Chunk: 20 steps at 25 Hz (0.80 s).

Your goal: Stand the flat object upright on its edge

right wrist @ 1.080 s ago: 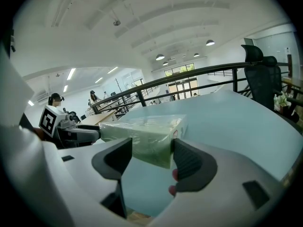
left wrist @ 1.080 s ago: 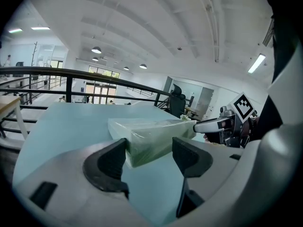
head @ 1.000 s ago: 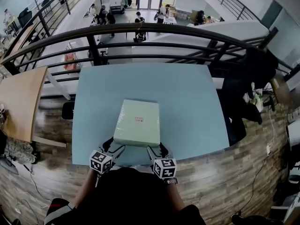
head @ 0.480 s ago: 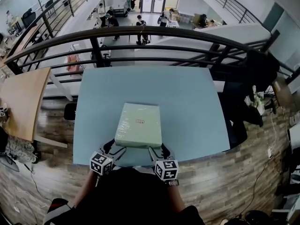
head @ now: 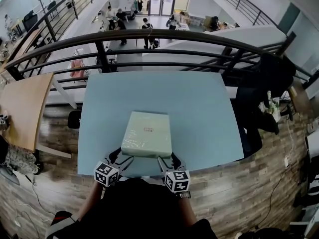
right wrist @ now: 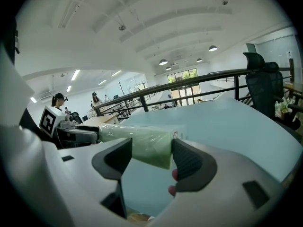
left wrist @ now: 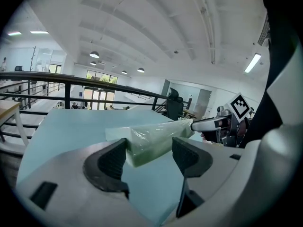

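pale green flat box lies on the light blue bench, near the front edge. right hand-held gripper is clamped wide across its near right corner. left hand-held gripper straddles the near left corner, with a gap at one pad. near edge might be lifted, hard to tell.

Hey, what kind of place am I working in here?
Probably an upper-floor balcony in an open office: a dark railing edges it, people gather at desks on the floor below, and an office chair stands nearby.
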Each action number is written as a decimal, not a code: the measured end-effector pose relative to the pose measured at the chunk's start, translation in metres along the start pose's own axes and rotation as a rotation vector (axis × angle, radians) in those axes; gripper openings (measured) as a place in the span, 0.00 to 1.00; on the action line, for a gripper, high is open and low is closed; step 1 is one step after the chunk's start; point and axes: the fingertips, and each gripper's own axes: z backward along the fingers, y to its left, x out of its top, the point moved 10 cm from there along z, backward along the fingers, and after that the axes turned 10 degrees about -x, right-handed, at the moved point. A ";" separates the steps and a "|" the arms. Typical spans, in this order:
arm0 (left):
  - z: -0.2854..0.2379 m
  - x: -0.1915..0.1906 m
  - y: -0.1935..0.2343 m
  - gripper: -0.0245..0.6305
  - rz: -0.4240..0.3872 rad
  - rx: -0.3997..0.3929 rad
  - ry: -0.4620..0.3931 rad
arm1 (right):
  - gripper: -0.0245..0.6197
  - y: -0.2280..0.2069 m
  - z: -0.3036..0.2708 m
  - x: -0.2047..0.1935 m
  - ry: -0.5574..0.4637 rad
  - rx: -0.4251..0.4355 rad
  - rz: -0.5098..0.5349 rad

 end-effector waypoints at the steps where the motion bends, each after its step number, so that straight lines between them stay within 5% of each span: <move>1: 0.000 0.001 -0.001 0.49 -0.004 -0.001 -0.002 | 0.43 0.000 0.001 0.000 -0.002 -0.001 0.001; 20: 0.013 0.011 -0.004 0.49 -0.037 -0.012 -0.042 | 0.43 0.010 0.014 0.009 -0.035 0.003 0.024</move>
